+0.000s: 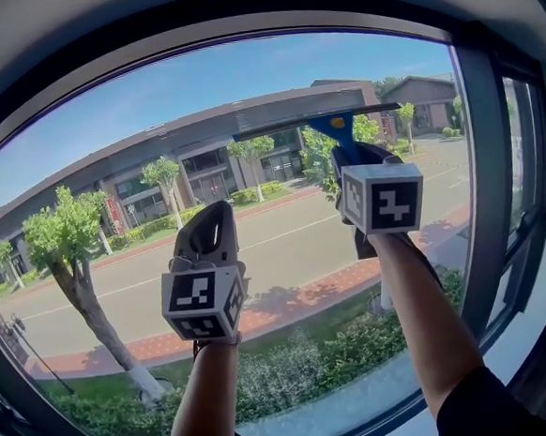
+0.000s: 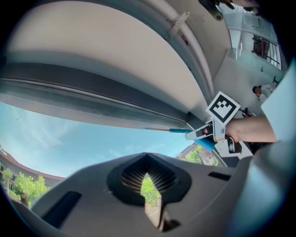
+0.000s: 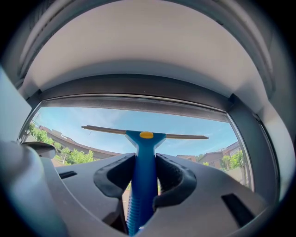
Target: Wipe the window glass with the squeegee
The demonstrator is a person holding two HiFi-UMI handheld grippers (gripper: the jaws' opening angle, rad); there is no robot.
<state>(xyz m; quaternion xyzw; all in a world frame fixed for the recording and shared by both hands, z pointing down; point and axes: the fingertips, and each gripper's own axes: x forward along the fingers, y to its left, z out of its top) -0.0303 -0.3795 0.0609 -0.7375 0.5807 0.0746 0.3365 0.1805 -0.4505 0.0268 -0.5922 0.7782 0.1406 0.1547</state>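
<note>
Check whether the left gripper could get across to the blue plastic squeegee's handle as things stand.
Probably yes. The left gripper holds nothing and is raised beside the right gripper, which clamps the blue plastic squeegee; nothing stands between them, though little handle shows above those jaws.

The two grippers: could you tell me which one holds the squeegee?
The right gripper: its jaws clamp the blue squeegee; the left gripper is shut on nothing.

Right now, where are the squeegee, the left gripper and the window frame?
squeegee (image 3: 144, 159): right gripper view, on its blue handle.
left gripper (image 2: 149, 183): left gripper view, midway between its fingertips.
window frame (image 1: 482, 177): head view, on the dark right upright.
</note>
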